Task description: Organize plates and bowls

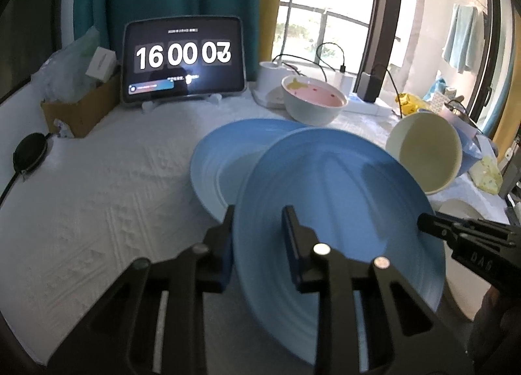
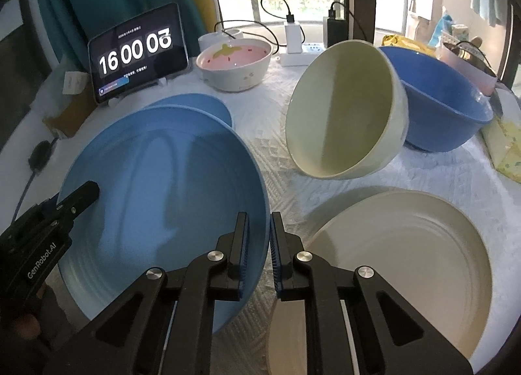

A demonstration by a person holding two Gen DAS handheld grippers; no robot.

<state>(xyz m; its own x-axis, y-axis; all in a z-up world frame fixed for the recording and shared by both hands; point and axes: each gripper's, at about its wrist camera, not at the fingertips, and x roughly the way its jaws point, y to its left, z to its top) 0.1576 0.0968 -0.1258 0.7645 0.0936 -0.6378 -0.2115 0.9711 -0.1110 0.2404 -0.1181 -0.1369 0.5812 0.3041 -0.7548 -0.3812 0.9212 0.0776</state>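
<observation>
Nearest, the right gripper [image 2: 259, 244] has its two fingers closed tight on the right-hand rim of a blue plate [image 2: 156, 199], which is raised and tilted off the white tablecloth [image 2: 270, 121]. The left gripper [image 1: 259, 238] straddles the opposite rim of the same plate, one finger on each face; its jaws are narrow, but whether the pads truly press the rim cannot be told. Just beside the right gripper, a cream plate [image 2: 407, 264] lies flat on the cloth. Behind the raised plate lies a second blue plate [image 2: 195, 104]. Further back, a cream bowl [image 2: 345, 114] is tipped on its side against a blue bowl [image 2: 449, 104]. Beyond these stand a pink-lined bowl [image 2: 234, 62] and a tablet [image 2: 136, 52] showing a clock.
</observation>
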